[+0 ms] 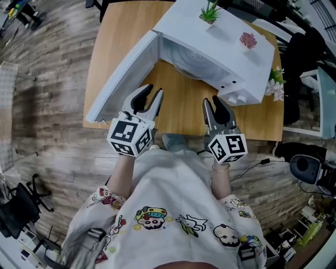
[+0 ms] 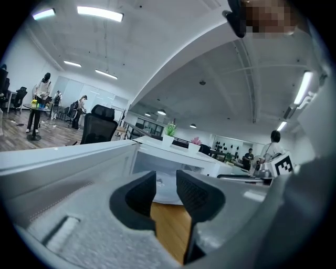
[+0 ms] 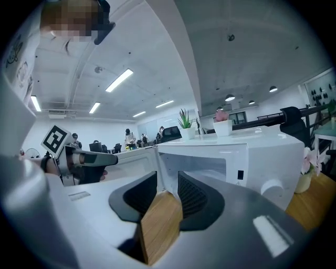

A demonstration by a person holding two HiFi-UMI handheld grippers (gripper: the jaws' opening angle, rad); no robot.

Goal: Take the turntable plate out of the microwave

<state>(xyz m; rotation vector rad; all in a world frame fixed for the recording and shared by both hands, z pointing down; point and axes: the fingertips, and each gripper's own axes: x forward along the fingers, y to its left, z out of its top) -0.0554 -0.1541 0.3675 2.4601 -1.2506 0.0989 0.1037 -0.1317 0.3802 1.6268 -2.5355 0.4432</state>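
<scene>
A white microwave (image 1: 220,47) stands on a wooden table (image 1: 118,37), with its door (image 1: 123,76) swung open to the left. Inside the cavity lies the pale glass turntable plate (image 1: 190,66), also seen in the left gripper view as the plate (image 2: 167,193) beyond the jaws. My left gripper (image 1: 151,94) hovers over the table's near edge in front of the door, open and holding nothing. My right gripper (image 1: 212,102) is beside it, in front of the control panel, also open and holding nothing. Both point at the microwave (image 3: 247,157).
A green potted plant (image 1: 210,11) and a pink one (image 1: 248,39) stand on top of the microwave. White flowers (image 1: 275,80) sit at its right. A black office chair (image 1: 299,58) and cables lie to the right of the table.
</scene>
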